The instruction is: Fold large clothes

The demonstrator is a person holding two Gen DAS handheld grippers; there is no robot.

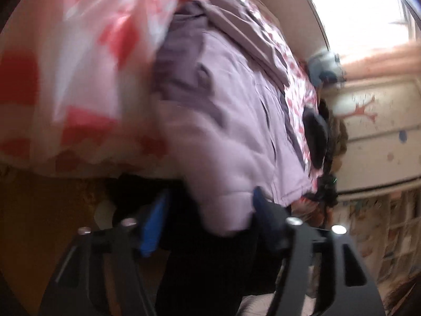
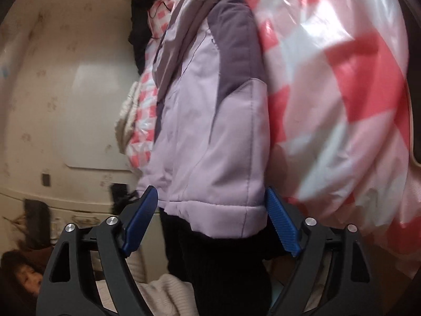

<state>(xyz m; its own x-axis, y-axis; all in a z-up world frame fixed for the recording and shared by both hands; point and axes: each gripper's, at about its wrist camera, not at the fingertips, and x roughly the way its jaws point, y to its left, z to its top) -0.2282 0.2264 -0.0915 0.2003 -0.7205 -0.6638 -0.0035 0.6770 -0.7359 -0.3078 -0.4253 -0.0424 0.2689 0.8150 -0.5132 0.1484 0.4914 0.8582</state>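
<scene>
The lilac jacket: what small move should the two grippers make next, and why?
Probably close both grippers. The lilac jacket lies on the red and white cover; its hem sits between the open fingers of the right gripper and of the left gripper, so neither yet holds it for folding.

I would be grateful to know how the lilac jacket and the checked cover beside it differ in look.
The lilac jacket is matte and padded, with darker purple panels; the checked cover is glossy, in red, pink and white squares. The jacket's hem sits between the right tongs; the cover lies outside them. Both are soft fabric.
</scene>
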